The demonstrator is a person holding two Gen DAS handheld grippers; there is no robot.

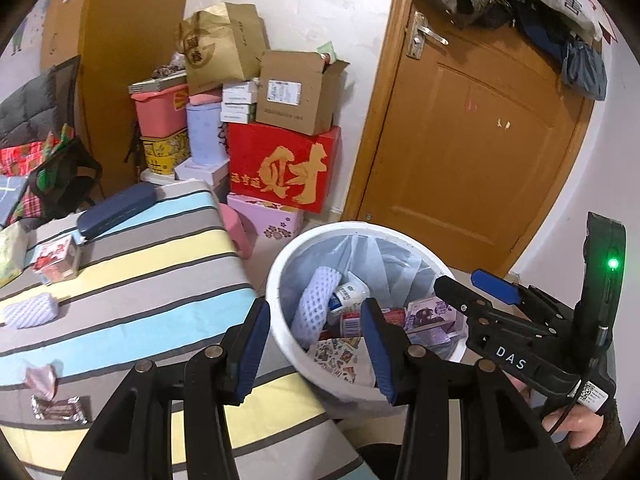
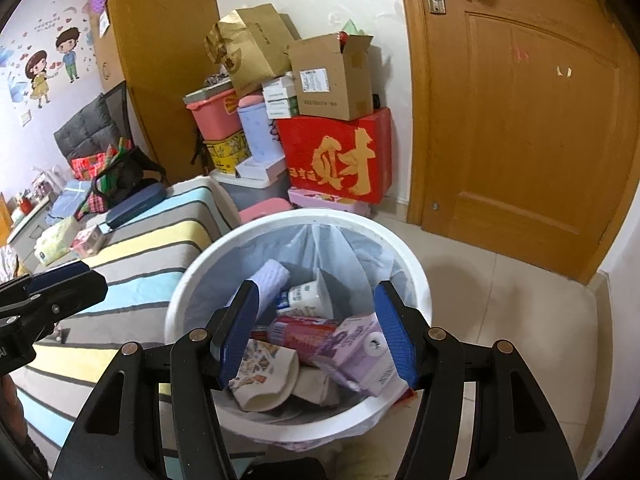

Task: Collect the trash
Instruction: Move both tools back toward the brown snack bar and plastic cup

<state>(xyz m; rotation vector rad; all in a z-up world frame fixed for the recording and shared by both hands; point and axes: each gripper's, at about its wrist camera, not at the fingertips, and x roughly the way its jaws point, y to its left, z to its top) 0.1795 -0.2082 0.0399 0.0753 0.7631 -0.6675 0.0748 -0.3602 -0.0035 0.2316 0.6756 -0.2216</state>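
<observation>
A white trash bin (image 1: 276, 280) (image 2: 420, 276) lined with a pale bag stands on the floor beside the striped bed (image 1: 160, 264). It holds a foam net, a small bottle, a purple carton (image 2: 360, 344) and a patterned paper cup (image 2: 264, 376). My left gripper (image 1: 316, 344) is open and empty over the bin's near-left rim. My right gripper (image 2: 316, 332) hovers open and empty above the bin's contents. On the bed lie a white foam net (image 1: 28, 312), a pink wrapper (image 1: 40, 380), a brown wrapper (image 1: 60, 408) and a small red-and-white carton (image 1: 56, 260).
Stacked boxes with a red box (image 1: 280, 168) stand behind the bin against the wall. A wooden door (image 1: 480, 140) is at the right. A navy case (image 1: 116, 208) and a tissue pack (image 2: 56, 240) lie further back on the bed. Pale floor tiles (image 2: 520, 320) show right of the bin.
</observation>
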